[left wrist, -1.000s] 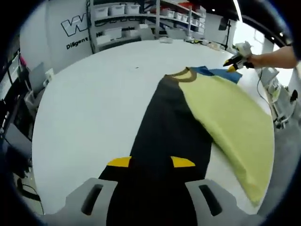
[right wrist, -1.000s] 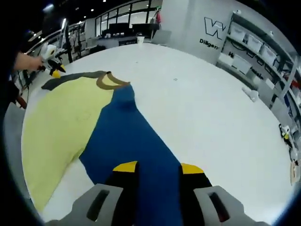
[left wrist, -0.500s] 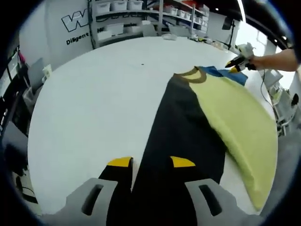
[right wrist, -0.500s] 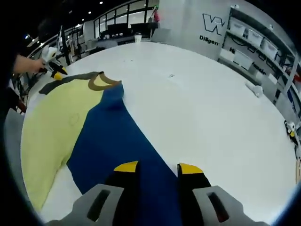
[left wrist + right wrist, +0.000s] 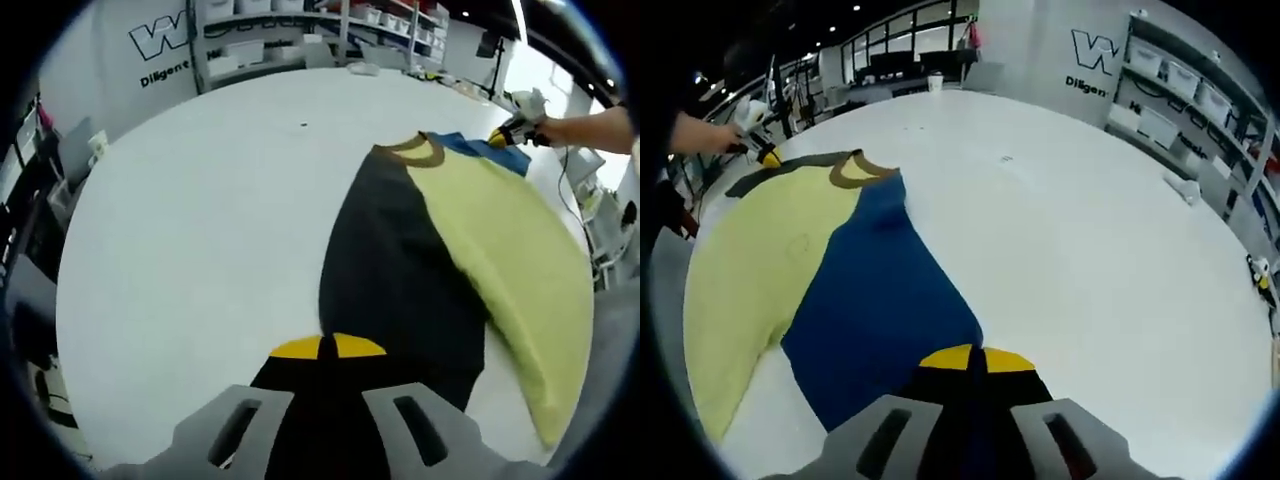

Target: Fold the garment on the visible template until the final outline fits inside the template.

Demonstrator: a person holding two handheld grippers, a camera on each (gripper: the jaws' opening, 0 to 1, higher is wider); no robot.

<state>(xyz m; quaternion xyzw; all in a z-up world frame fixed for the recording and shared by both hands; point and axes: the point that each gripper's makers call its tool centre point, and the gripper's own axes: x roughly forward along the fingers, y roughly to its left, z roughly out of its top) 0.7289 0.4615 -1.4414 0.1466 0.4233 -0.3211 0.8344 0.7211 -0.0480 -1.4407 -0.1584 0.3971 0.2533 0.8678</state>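
lying on the white table (image 5: pixel 180 230), the t-shirt (image 5: pixel 490 240) shows a yellow body, a black sleeve (image 5: pixel 390 270) and a blue sleeve (image 5: pixel 880 300). the left gripper (image 5: pixel 328 348) has its yellow-tipped jaws pressed together on the black sleeve's end. the right gripper (image 5: pixel 975 358) is likewise clamped on the blue sleeve's end. brown collar (image 5: pixel 862 170) at the far side.

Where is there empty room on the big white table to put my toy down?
The table is bare from the shirt's black sleeve out to its far edge by the shelves. In the right gripper view it is bare beyond the blue sleeve. The shirt's yellow middle and both grippers crowd the near edge.
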